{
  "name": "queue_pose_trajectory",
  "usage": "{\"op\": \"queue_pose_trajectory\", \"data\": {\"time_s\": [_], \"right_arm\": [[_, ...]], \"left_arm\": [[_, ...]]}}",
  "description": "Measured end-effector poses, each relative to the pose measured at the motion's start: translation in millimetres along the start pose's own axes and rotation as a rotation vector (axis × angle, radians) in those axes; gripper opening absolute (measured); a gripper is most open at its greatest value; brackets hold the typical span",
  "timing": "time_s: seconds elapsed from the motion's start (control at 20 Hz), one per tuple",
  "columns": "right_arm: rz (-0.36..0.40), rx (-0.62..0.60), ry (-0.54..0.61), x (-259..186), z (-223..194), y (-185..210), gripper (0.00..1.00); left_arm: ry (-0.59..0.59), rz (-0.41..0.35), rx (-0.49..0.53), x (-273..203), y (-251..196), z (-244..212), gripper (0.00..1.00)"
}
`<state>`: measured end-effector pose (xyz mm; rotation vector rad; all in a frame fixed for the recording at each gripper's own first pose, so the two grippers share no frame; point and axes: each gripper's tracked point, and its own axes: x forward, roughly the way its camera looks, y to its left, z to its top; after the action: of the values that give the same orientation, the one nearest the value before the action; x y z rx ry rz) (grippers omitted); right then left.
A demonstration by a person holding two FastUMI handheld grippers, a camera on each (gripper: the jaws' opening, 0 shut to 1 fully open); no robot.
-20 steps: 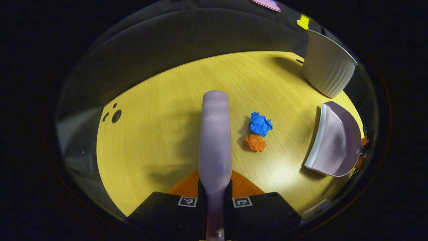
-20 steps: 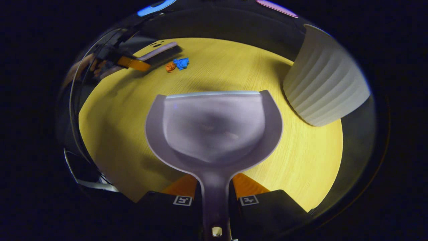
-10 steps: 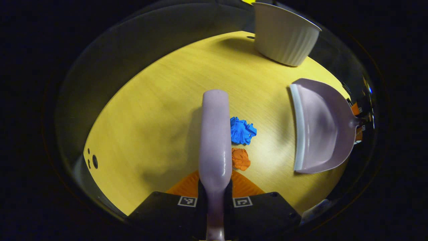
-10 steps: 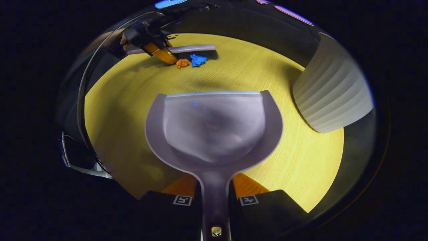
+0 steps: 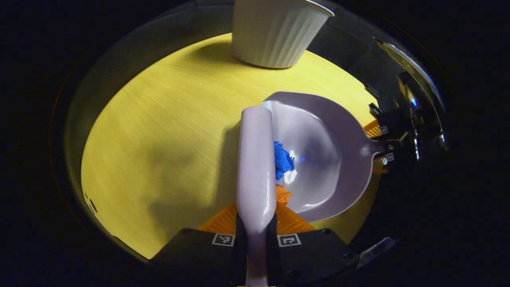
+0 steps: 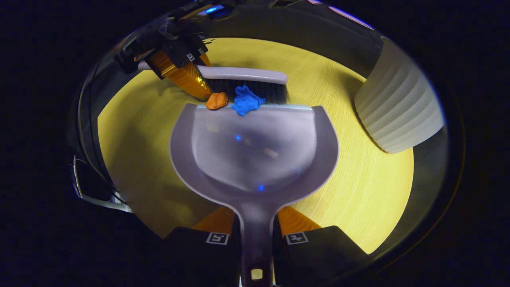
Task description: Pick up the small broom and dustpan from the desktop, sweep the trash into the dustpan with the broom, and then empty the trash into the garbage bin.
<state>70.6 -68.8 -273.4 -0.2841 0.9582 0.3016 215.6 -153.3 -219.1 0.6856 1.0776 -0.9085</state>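
Observation:
My left gripper (image 5: 255, 223) is shut on the lilac broom (image 5: 255, 159), whose back runs straight ahead in the left gripper view. My right gripper (image 6: 255, 223) is shut on the handle of the lilac dustpan (image 6: 255, 151). In the right gripper view the broom (image 6: 243, 73) lies along the pan's front lip with its dark bristles down. A blue paper wad (image 6: 246, 100) sits on the lip, and an orange wad (image 6: 216, 101) lies at the lip's left end. The left gripper view has the blue wad (image 5: 283, 159) inside the dustpan (image 5: 322, 155) and the orange wad (image 5: 283, 195) at its edge.
A white ribbed garbage bin (image 5: 277, 32) stands at the far side of the round yellow table (image 5: 159, 131); in the right gripper view the bin (image 6: 400, 107) is close on the right. Small holes (image 5: 91, 203) mark the tabletop near its left edge.
The broom has swept both wads sideways to the dustpan, and the pan has come up to meet it. The blue wad now lies on the pan's lip; before, both lay on bare table.

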Motion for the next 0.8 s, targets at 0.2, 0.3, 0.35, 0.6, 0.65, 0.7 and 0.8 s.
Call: {"op": "queue_pose_trajectory", "data": {"time_s": [0.2, 0.3, 0.35, 0.6, 0.65, 0.7, 0.8], "right_arm": [[-0.002, 0.013, -0.017, -1, 1, -1, 0.36], [-0.003, 0.017, -0.022, 0, 1, -1, 0.36], [-0.002, 0.018, -0.019, 0, 0, -2, 0.36], [-0.005, 0.063, -0.011, -1, -6, -7, 0.36], [-0.011, 0.069, -0.017, -1, -6, -8, 0.36], [-0.018, 0.071, -0.024, -2, -5, -10, 0.36], [-0.028, 0.068, -0.042, -8, -4, -11, 0.36]], "left_arm": [[-0.008, -0.013, 0.003, 5, -28, -1, 0.25], [-0.045, 0.015, -0.03, 7, -35, 1, 0.24], [-0.074, 0.02, -0.065, 5, -37, 3, 0.24], [-0.178, 0.055, -0.29, -14, -24, -19, 0.24], [-0.207, 0.073, -0.332, -22, -21, -26, 0.24], [-0.24, 0.086, -0.371, -23, -20, -35, 0.24], [-0.294, 0.105, -0.432, -30, -17, -60, 0.24]]}}
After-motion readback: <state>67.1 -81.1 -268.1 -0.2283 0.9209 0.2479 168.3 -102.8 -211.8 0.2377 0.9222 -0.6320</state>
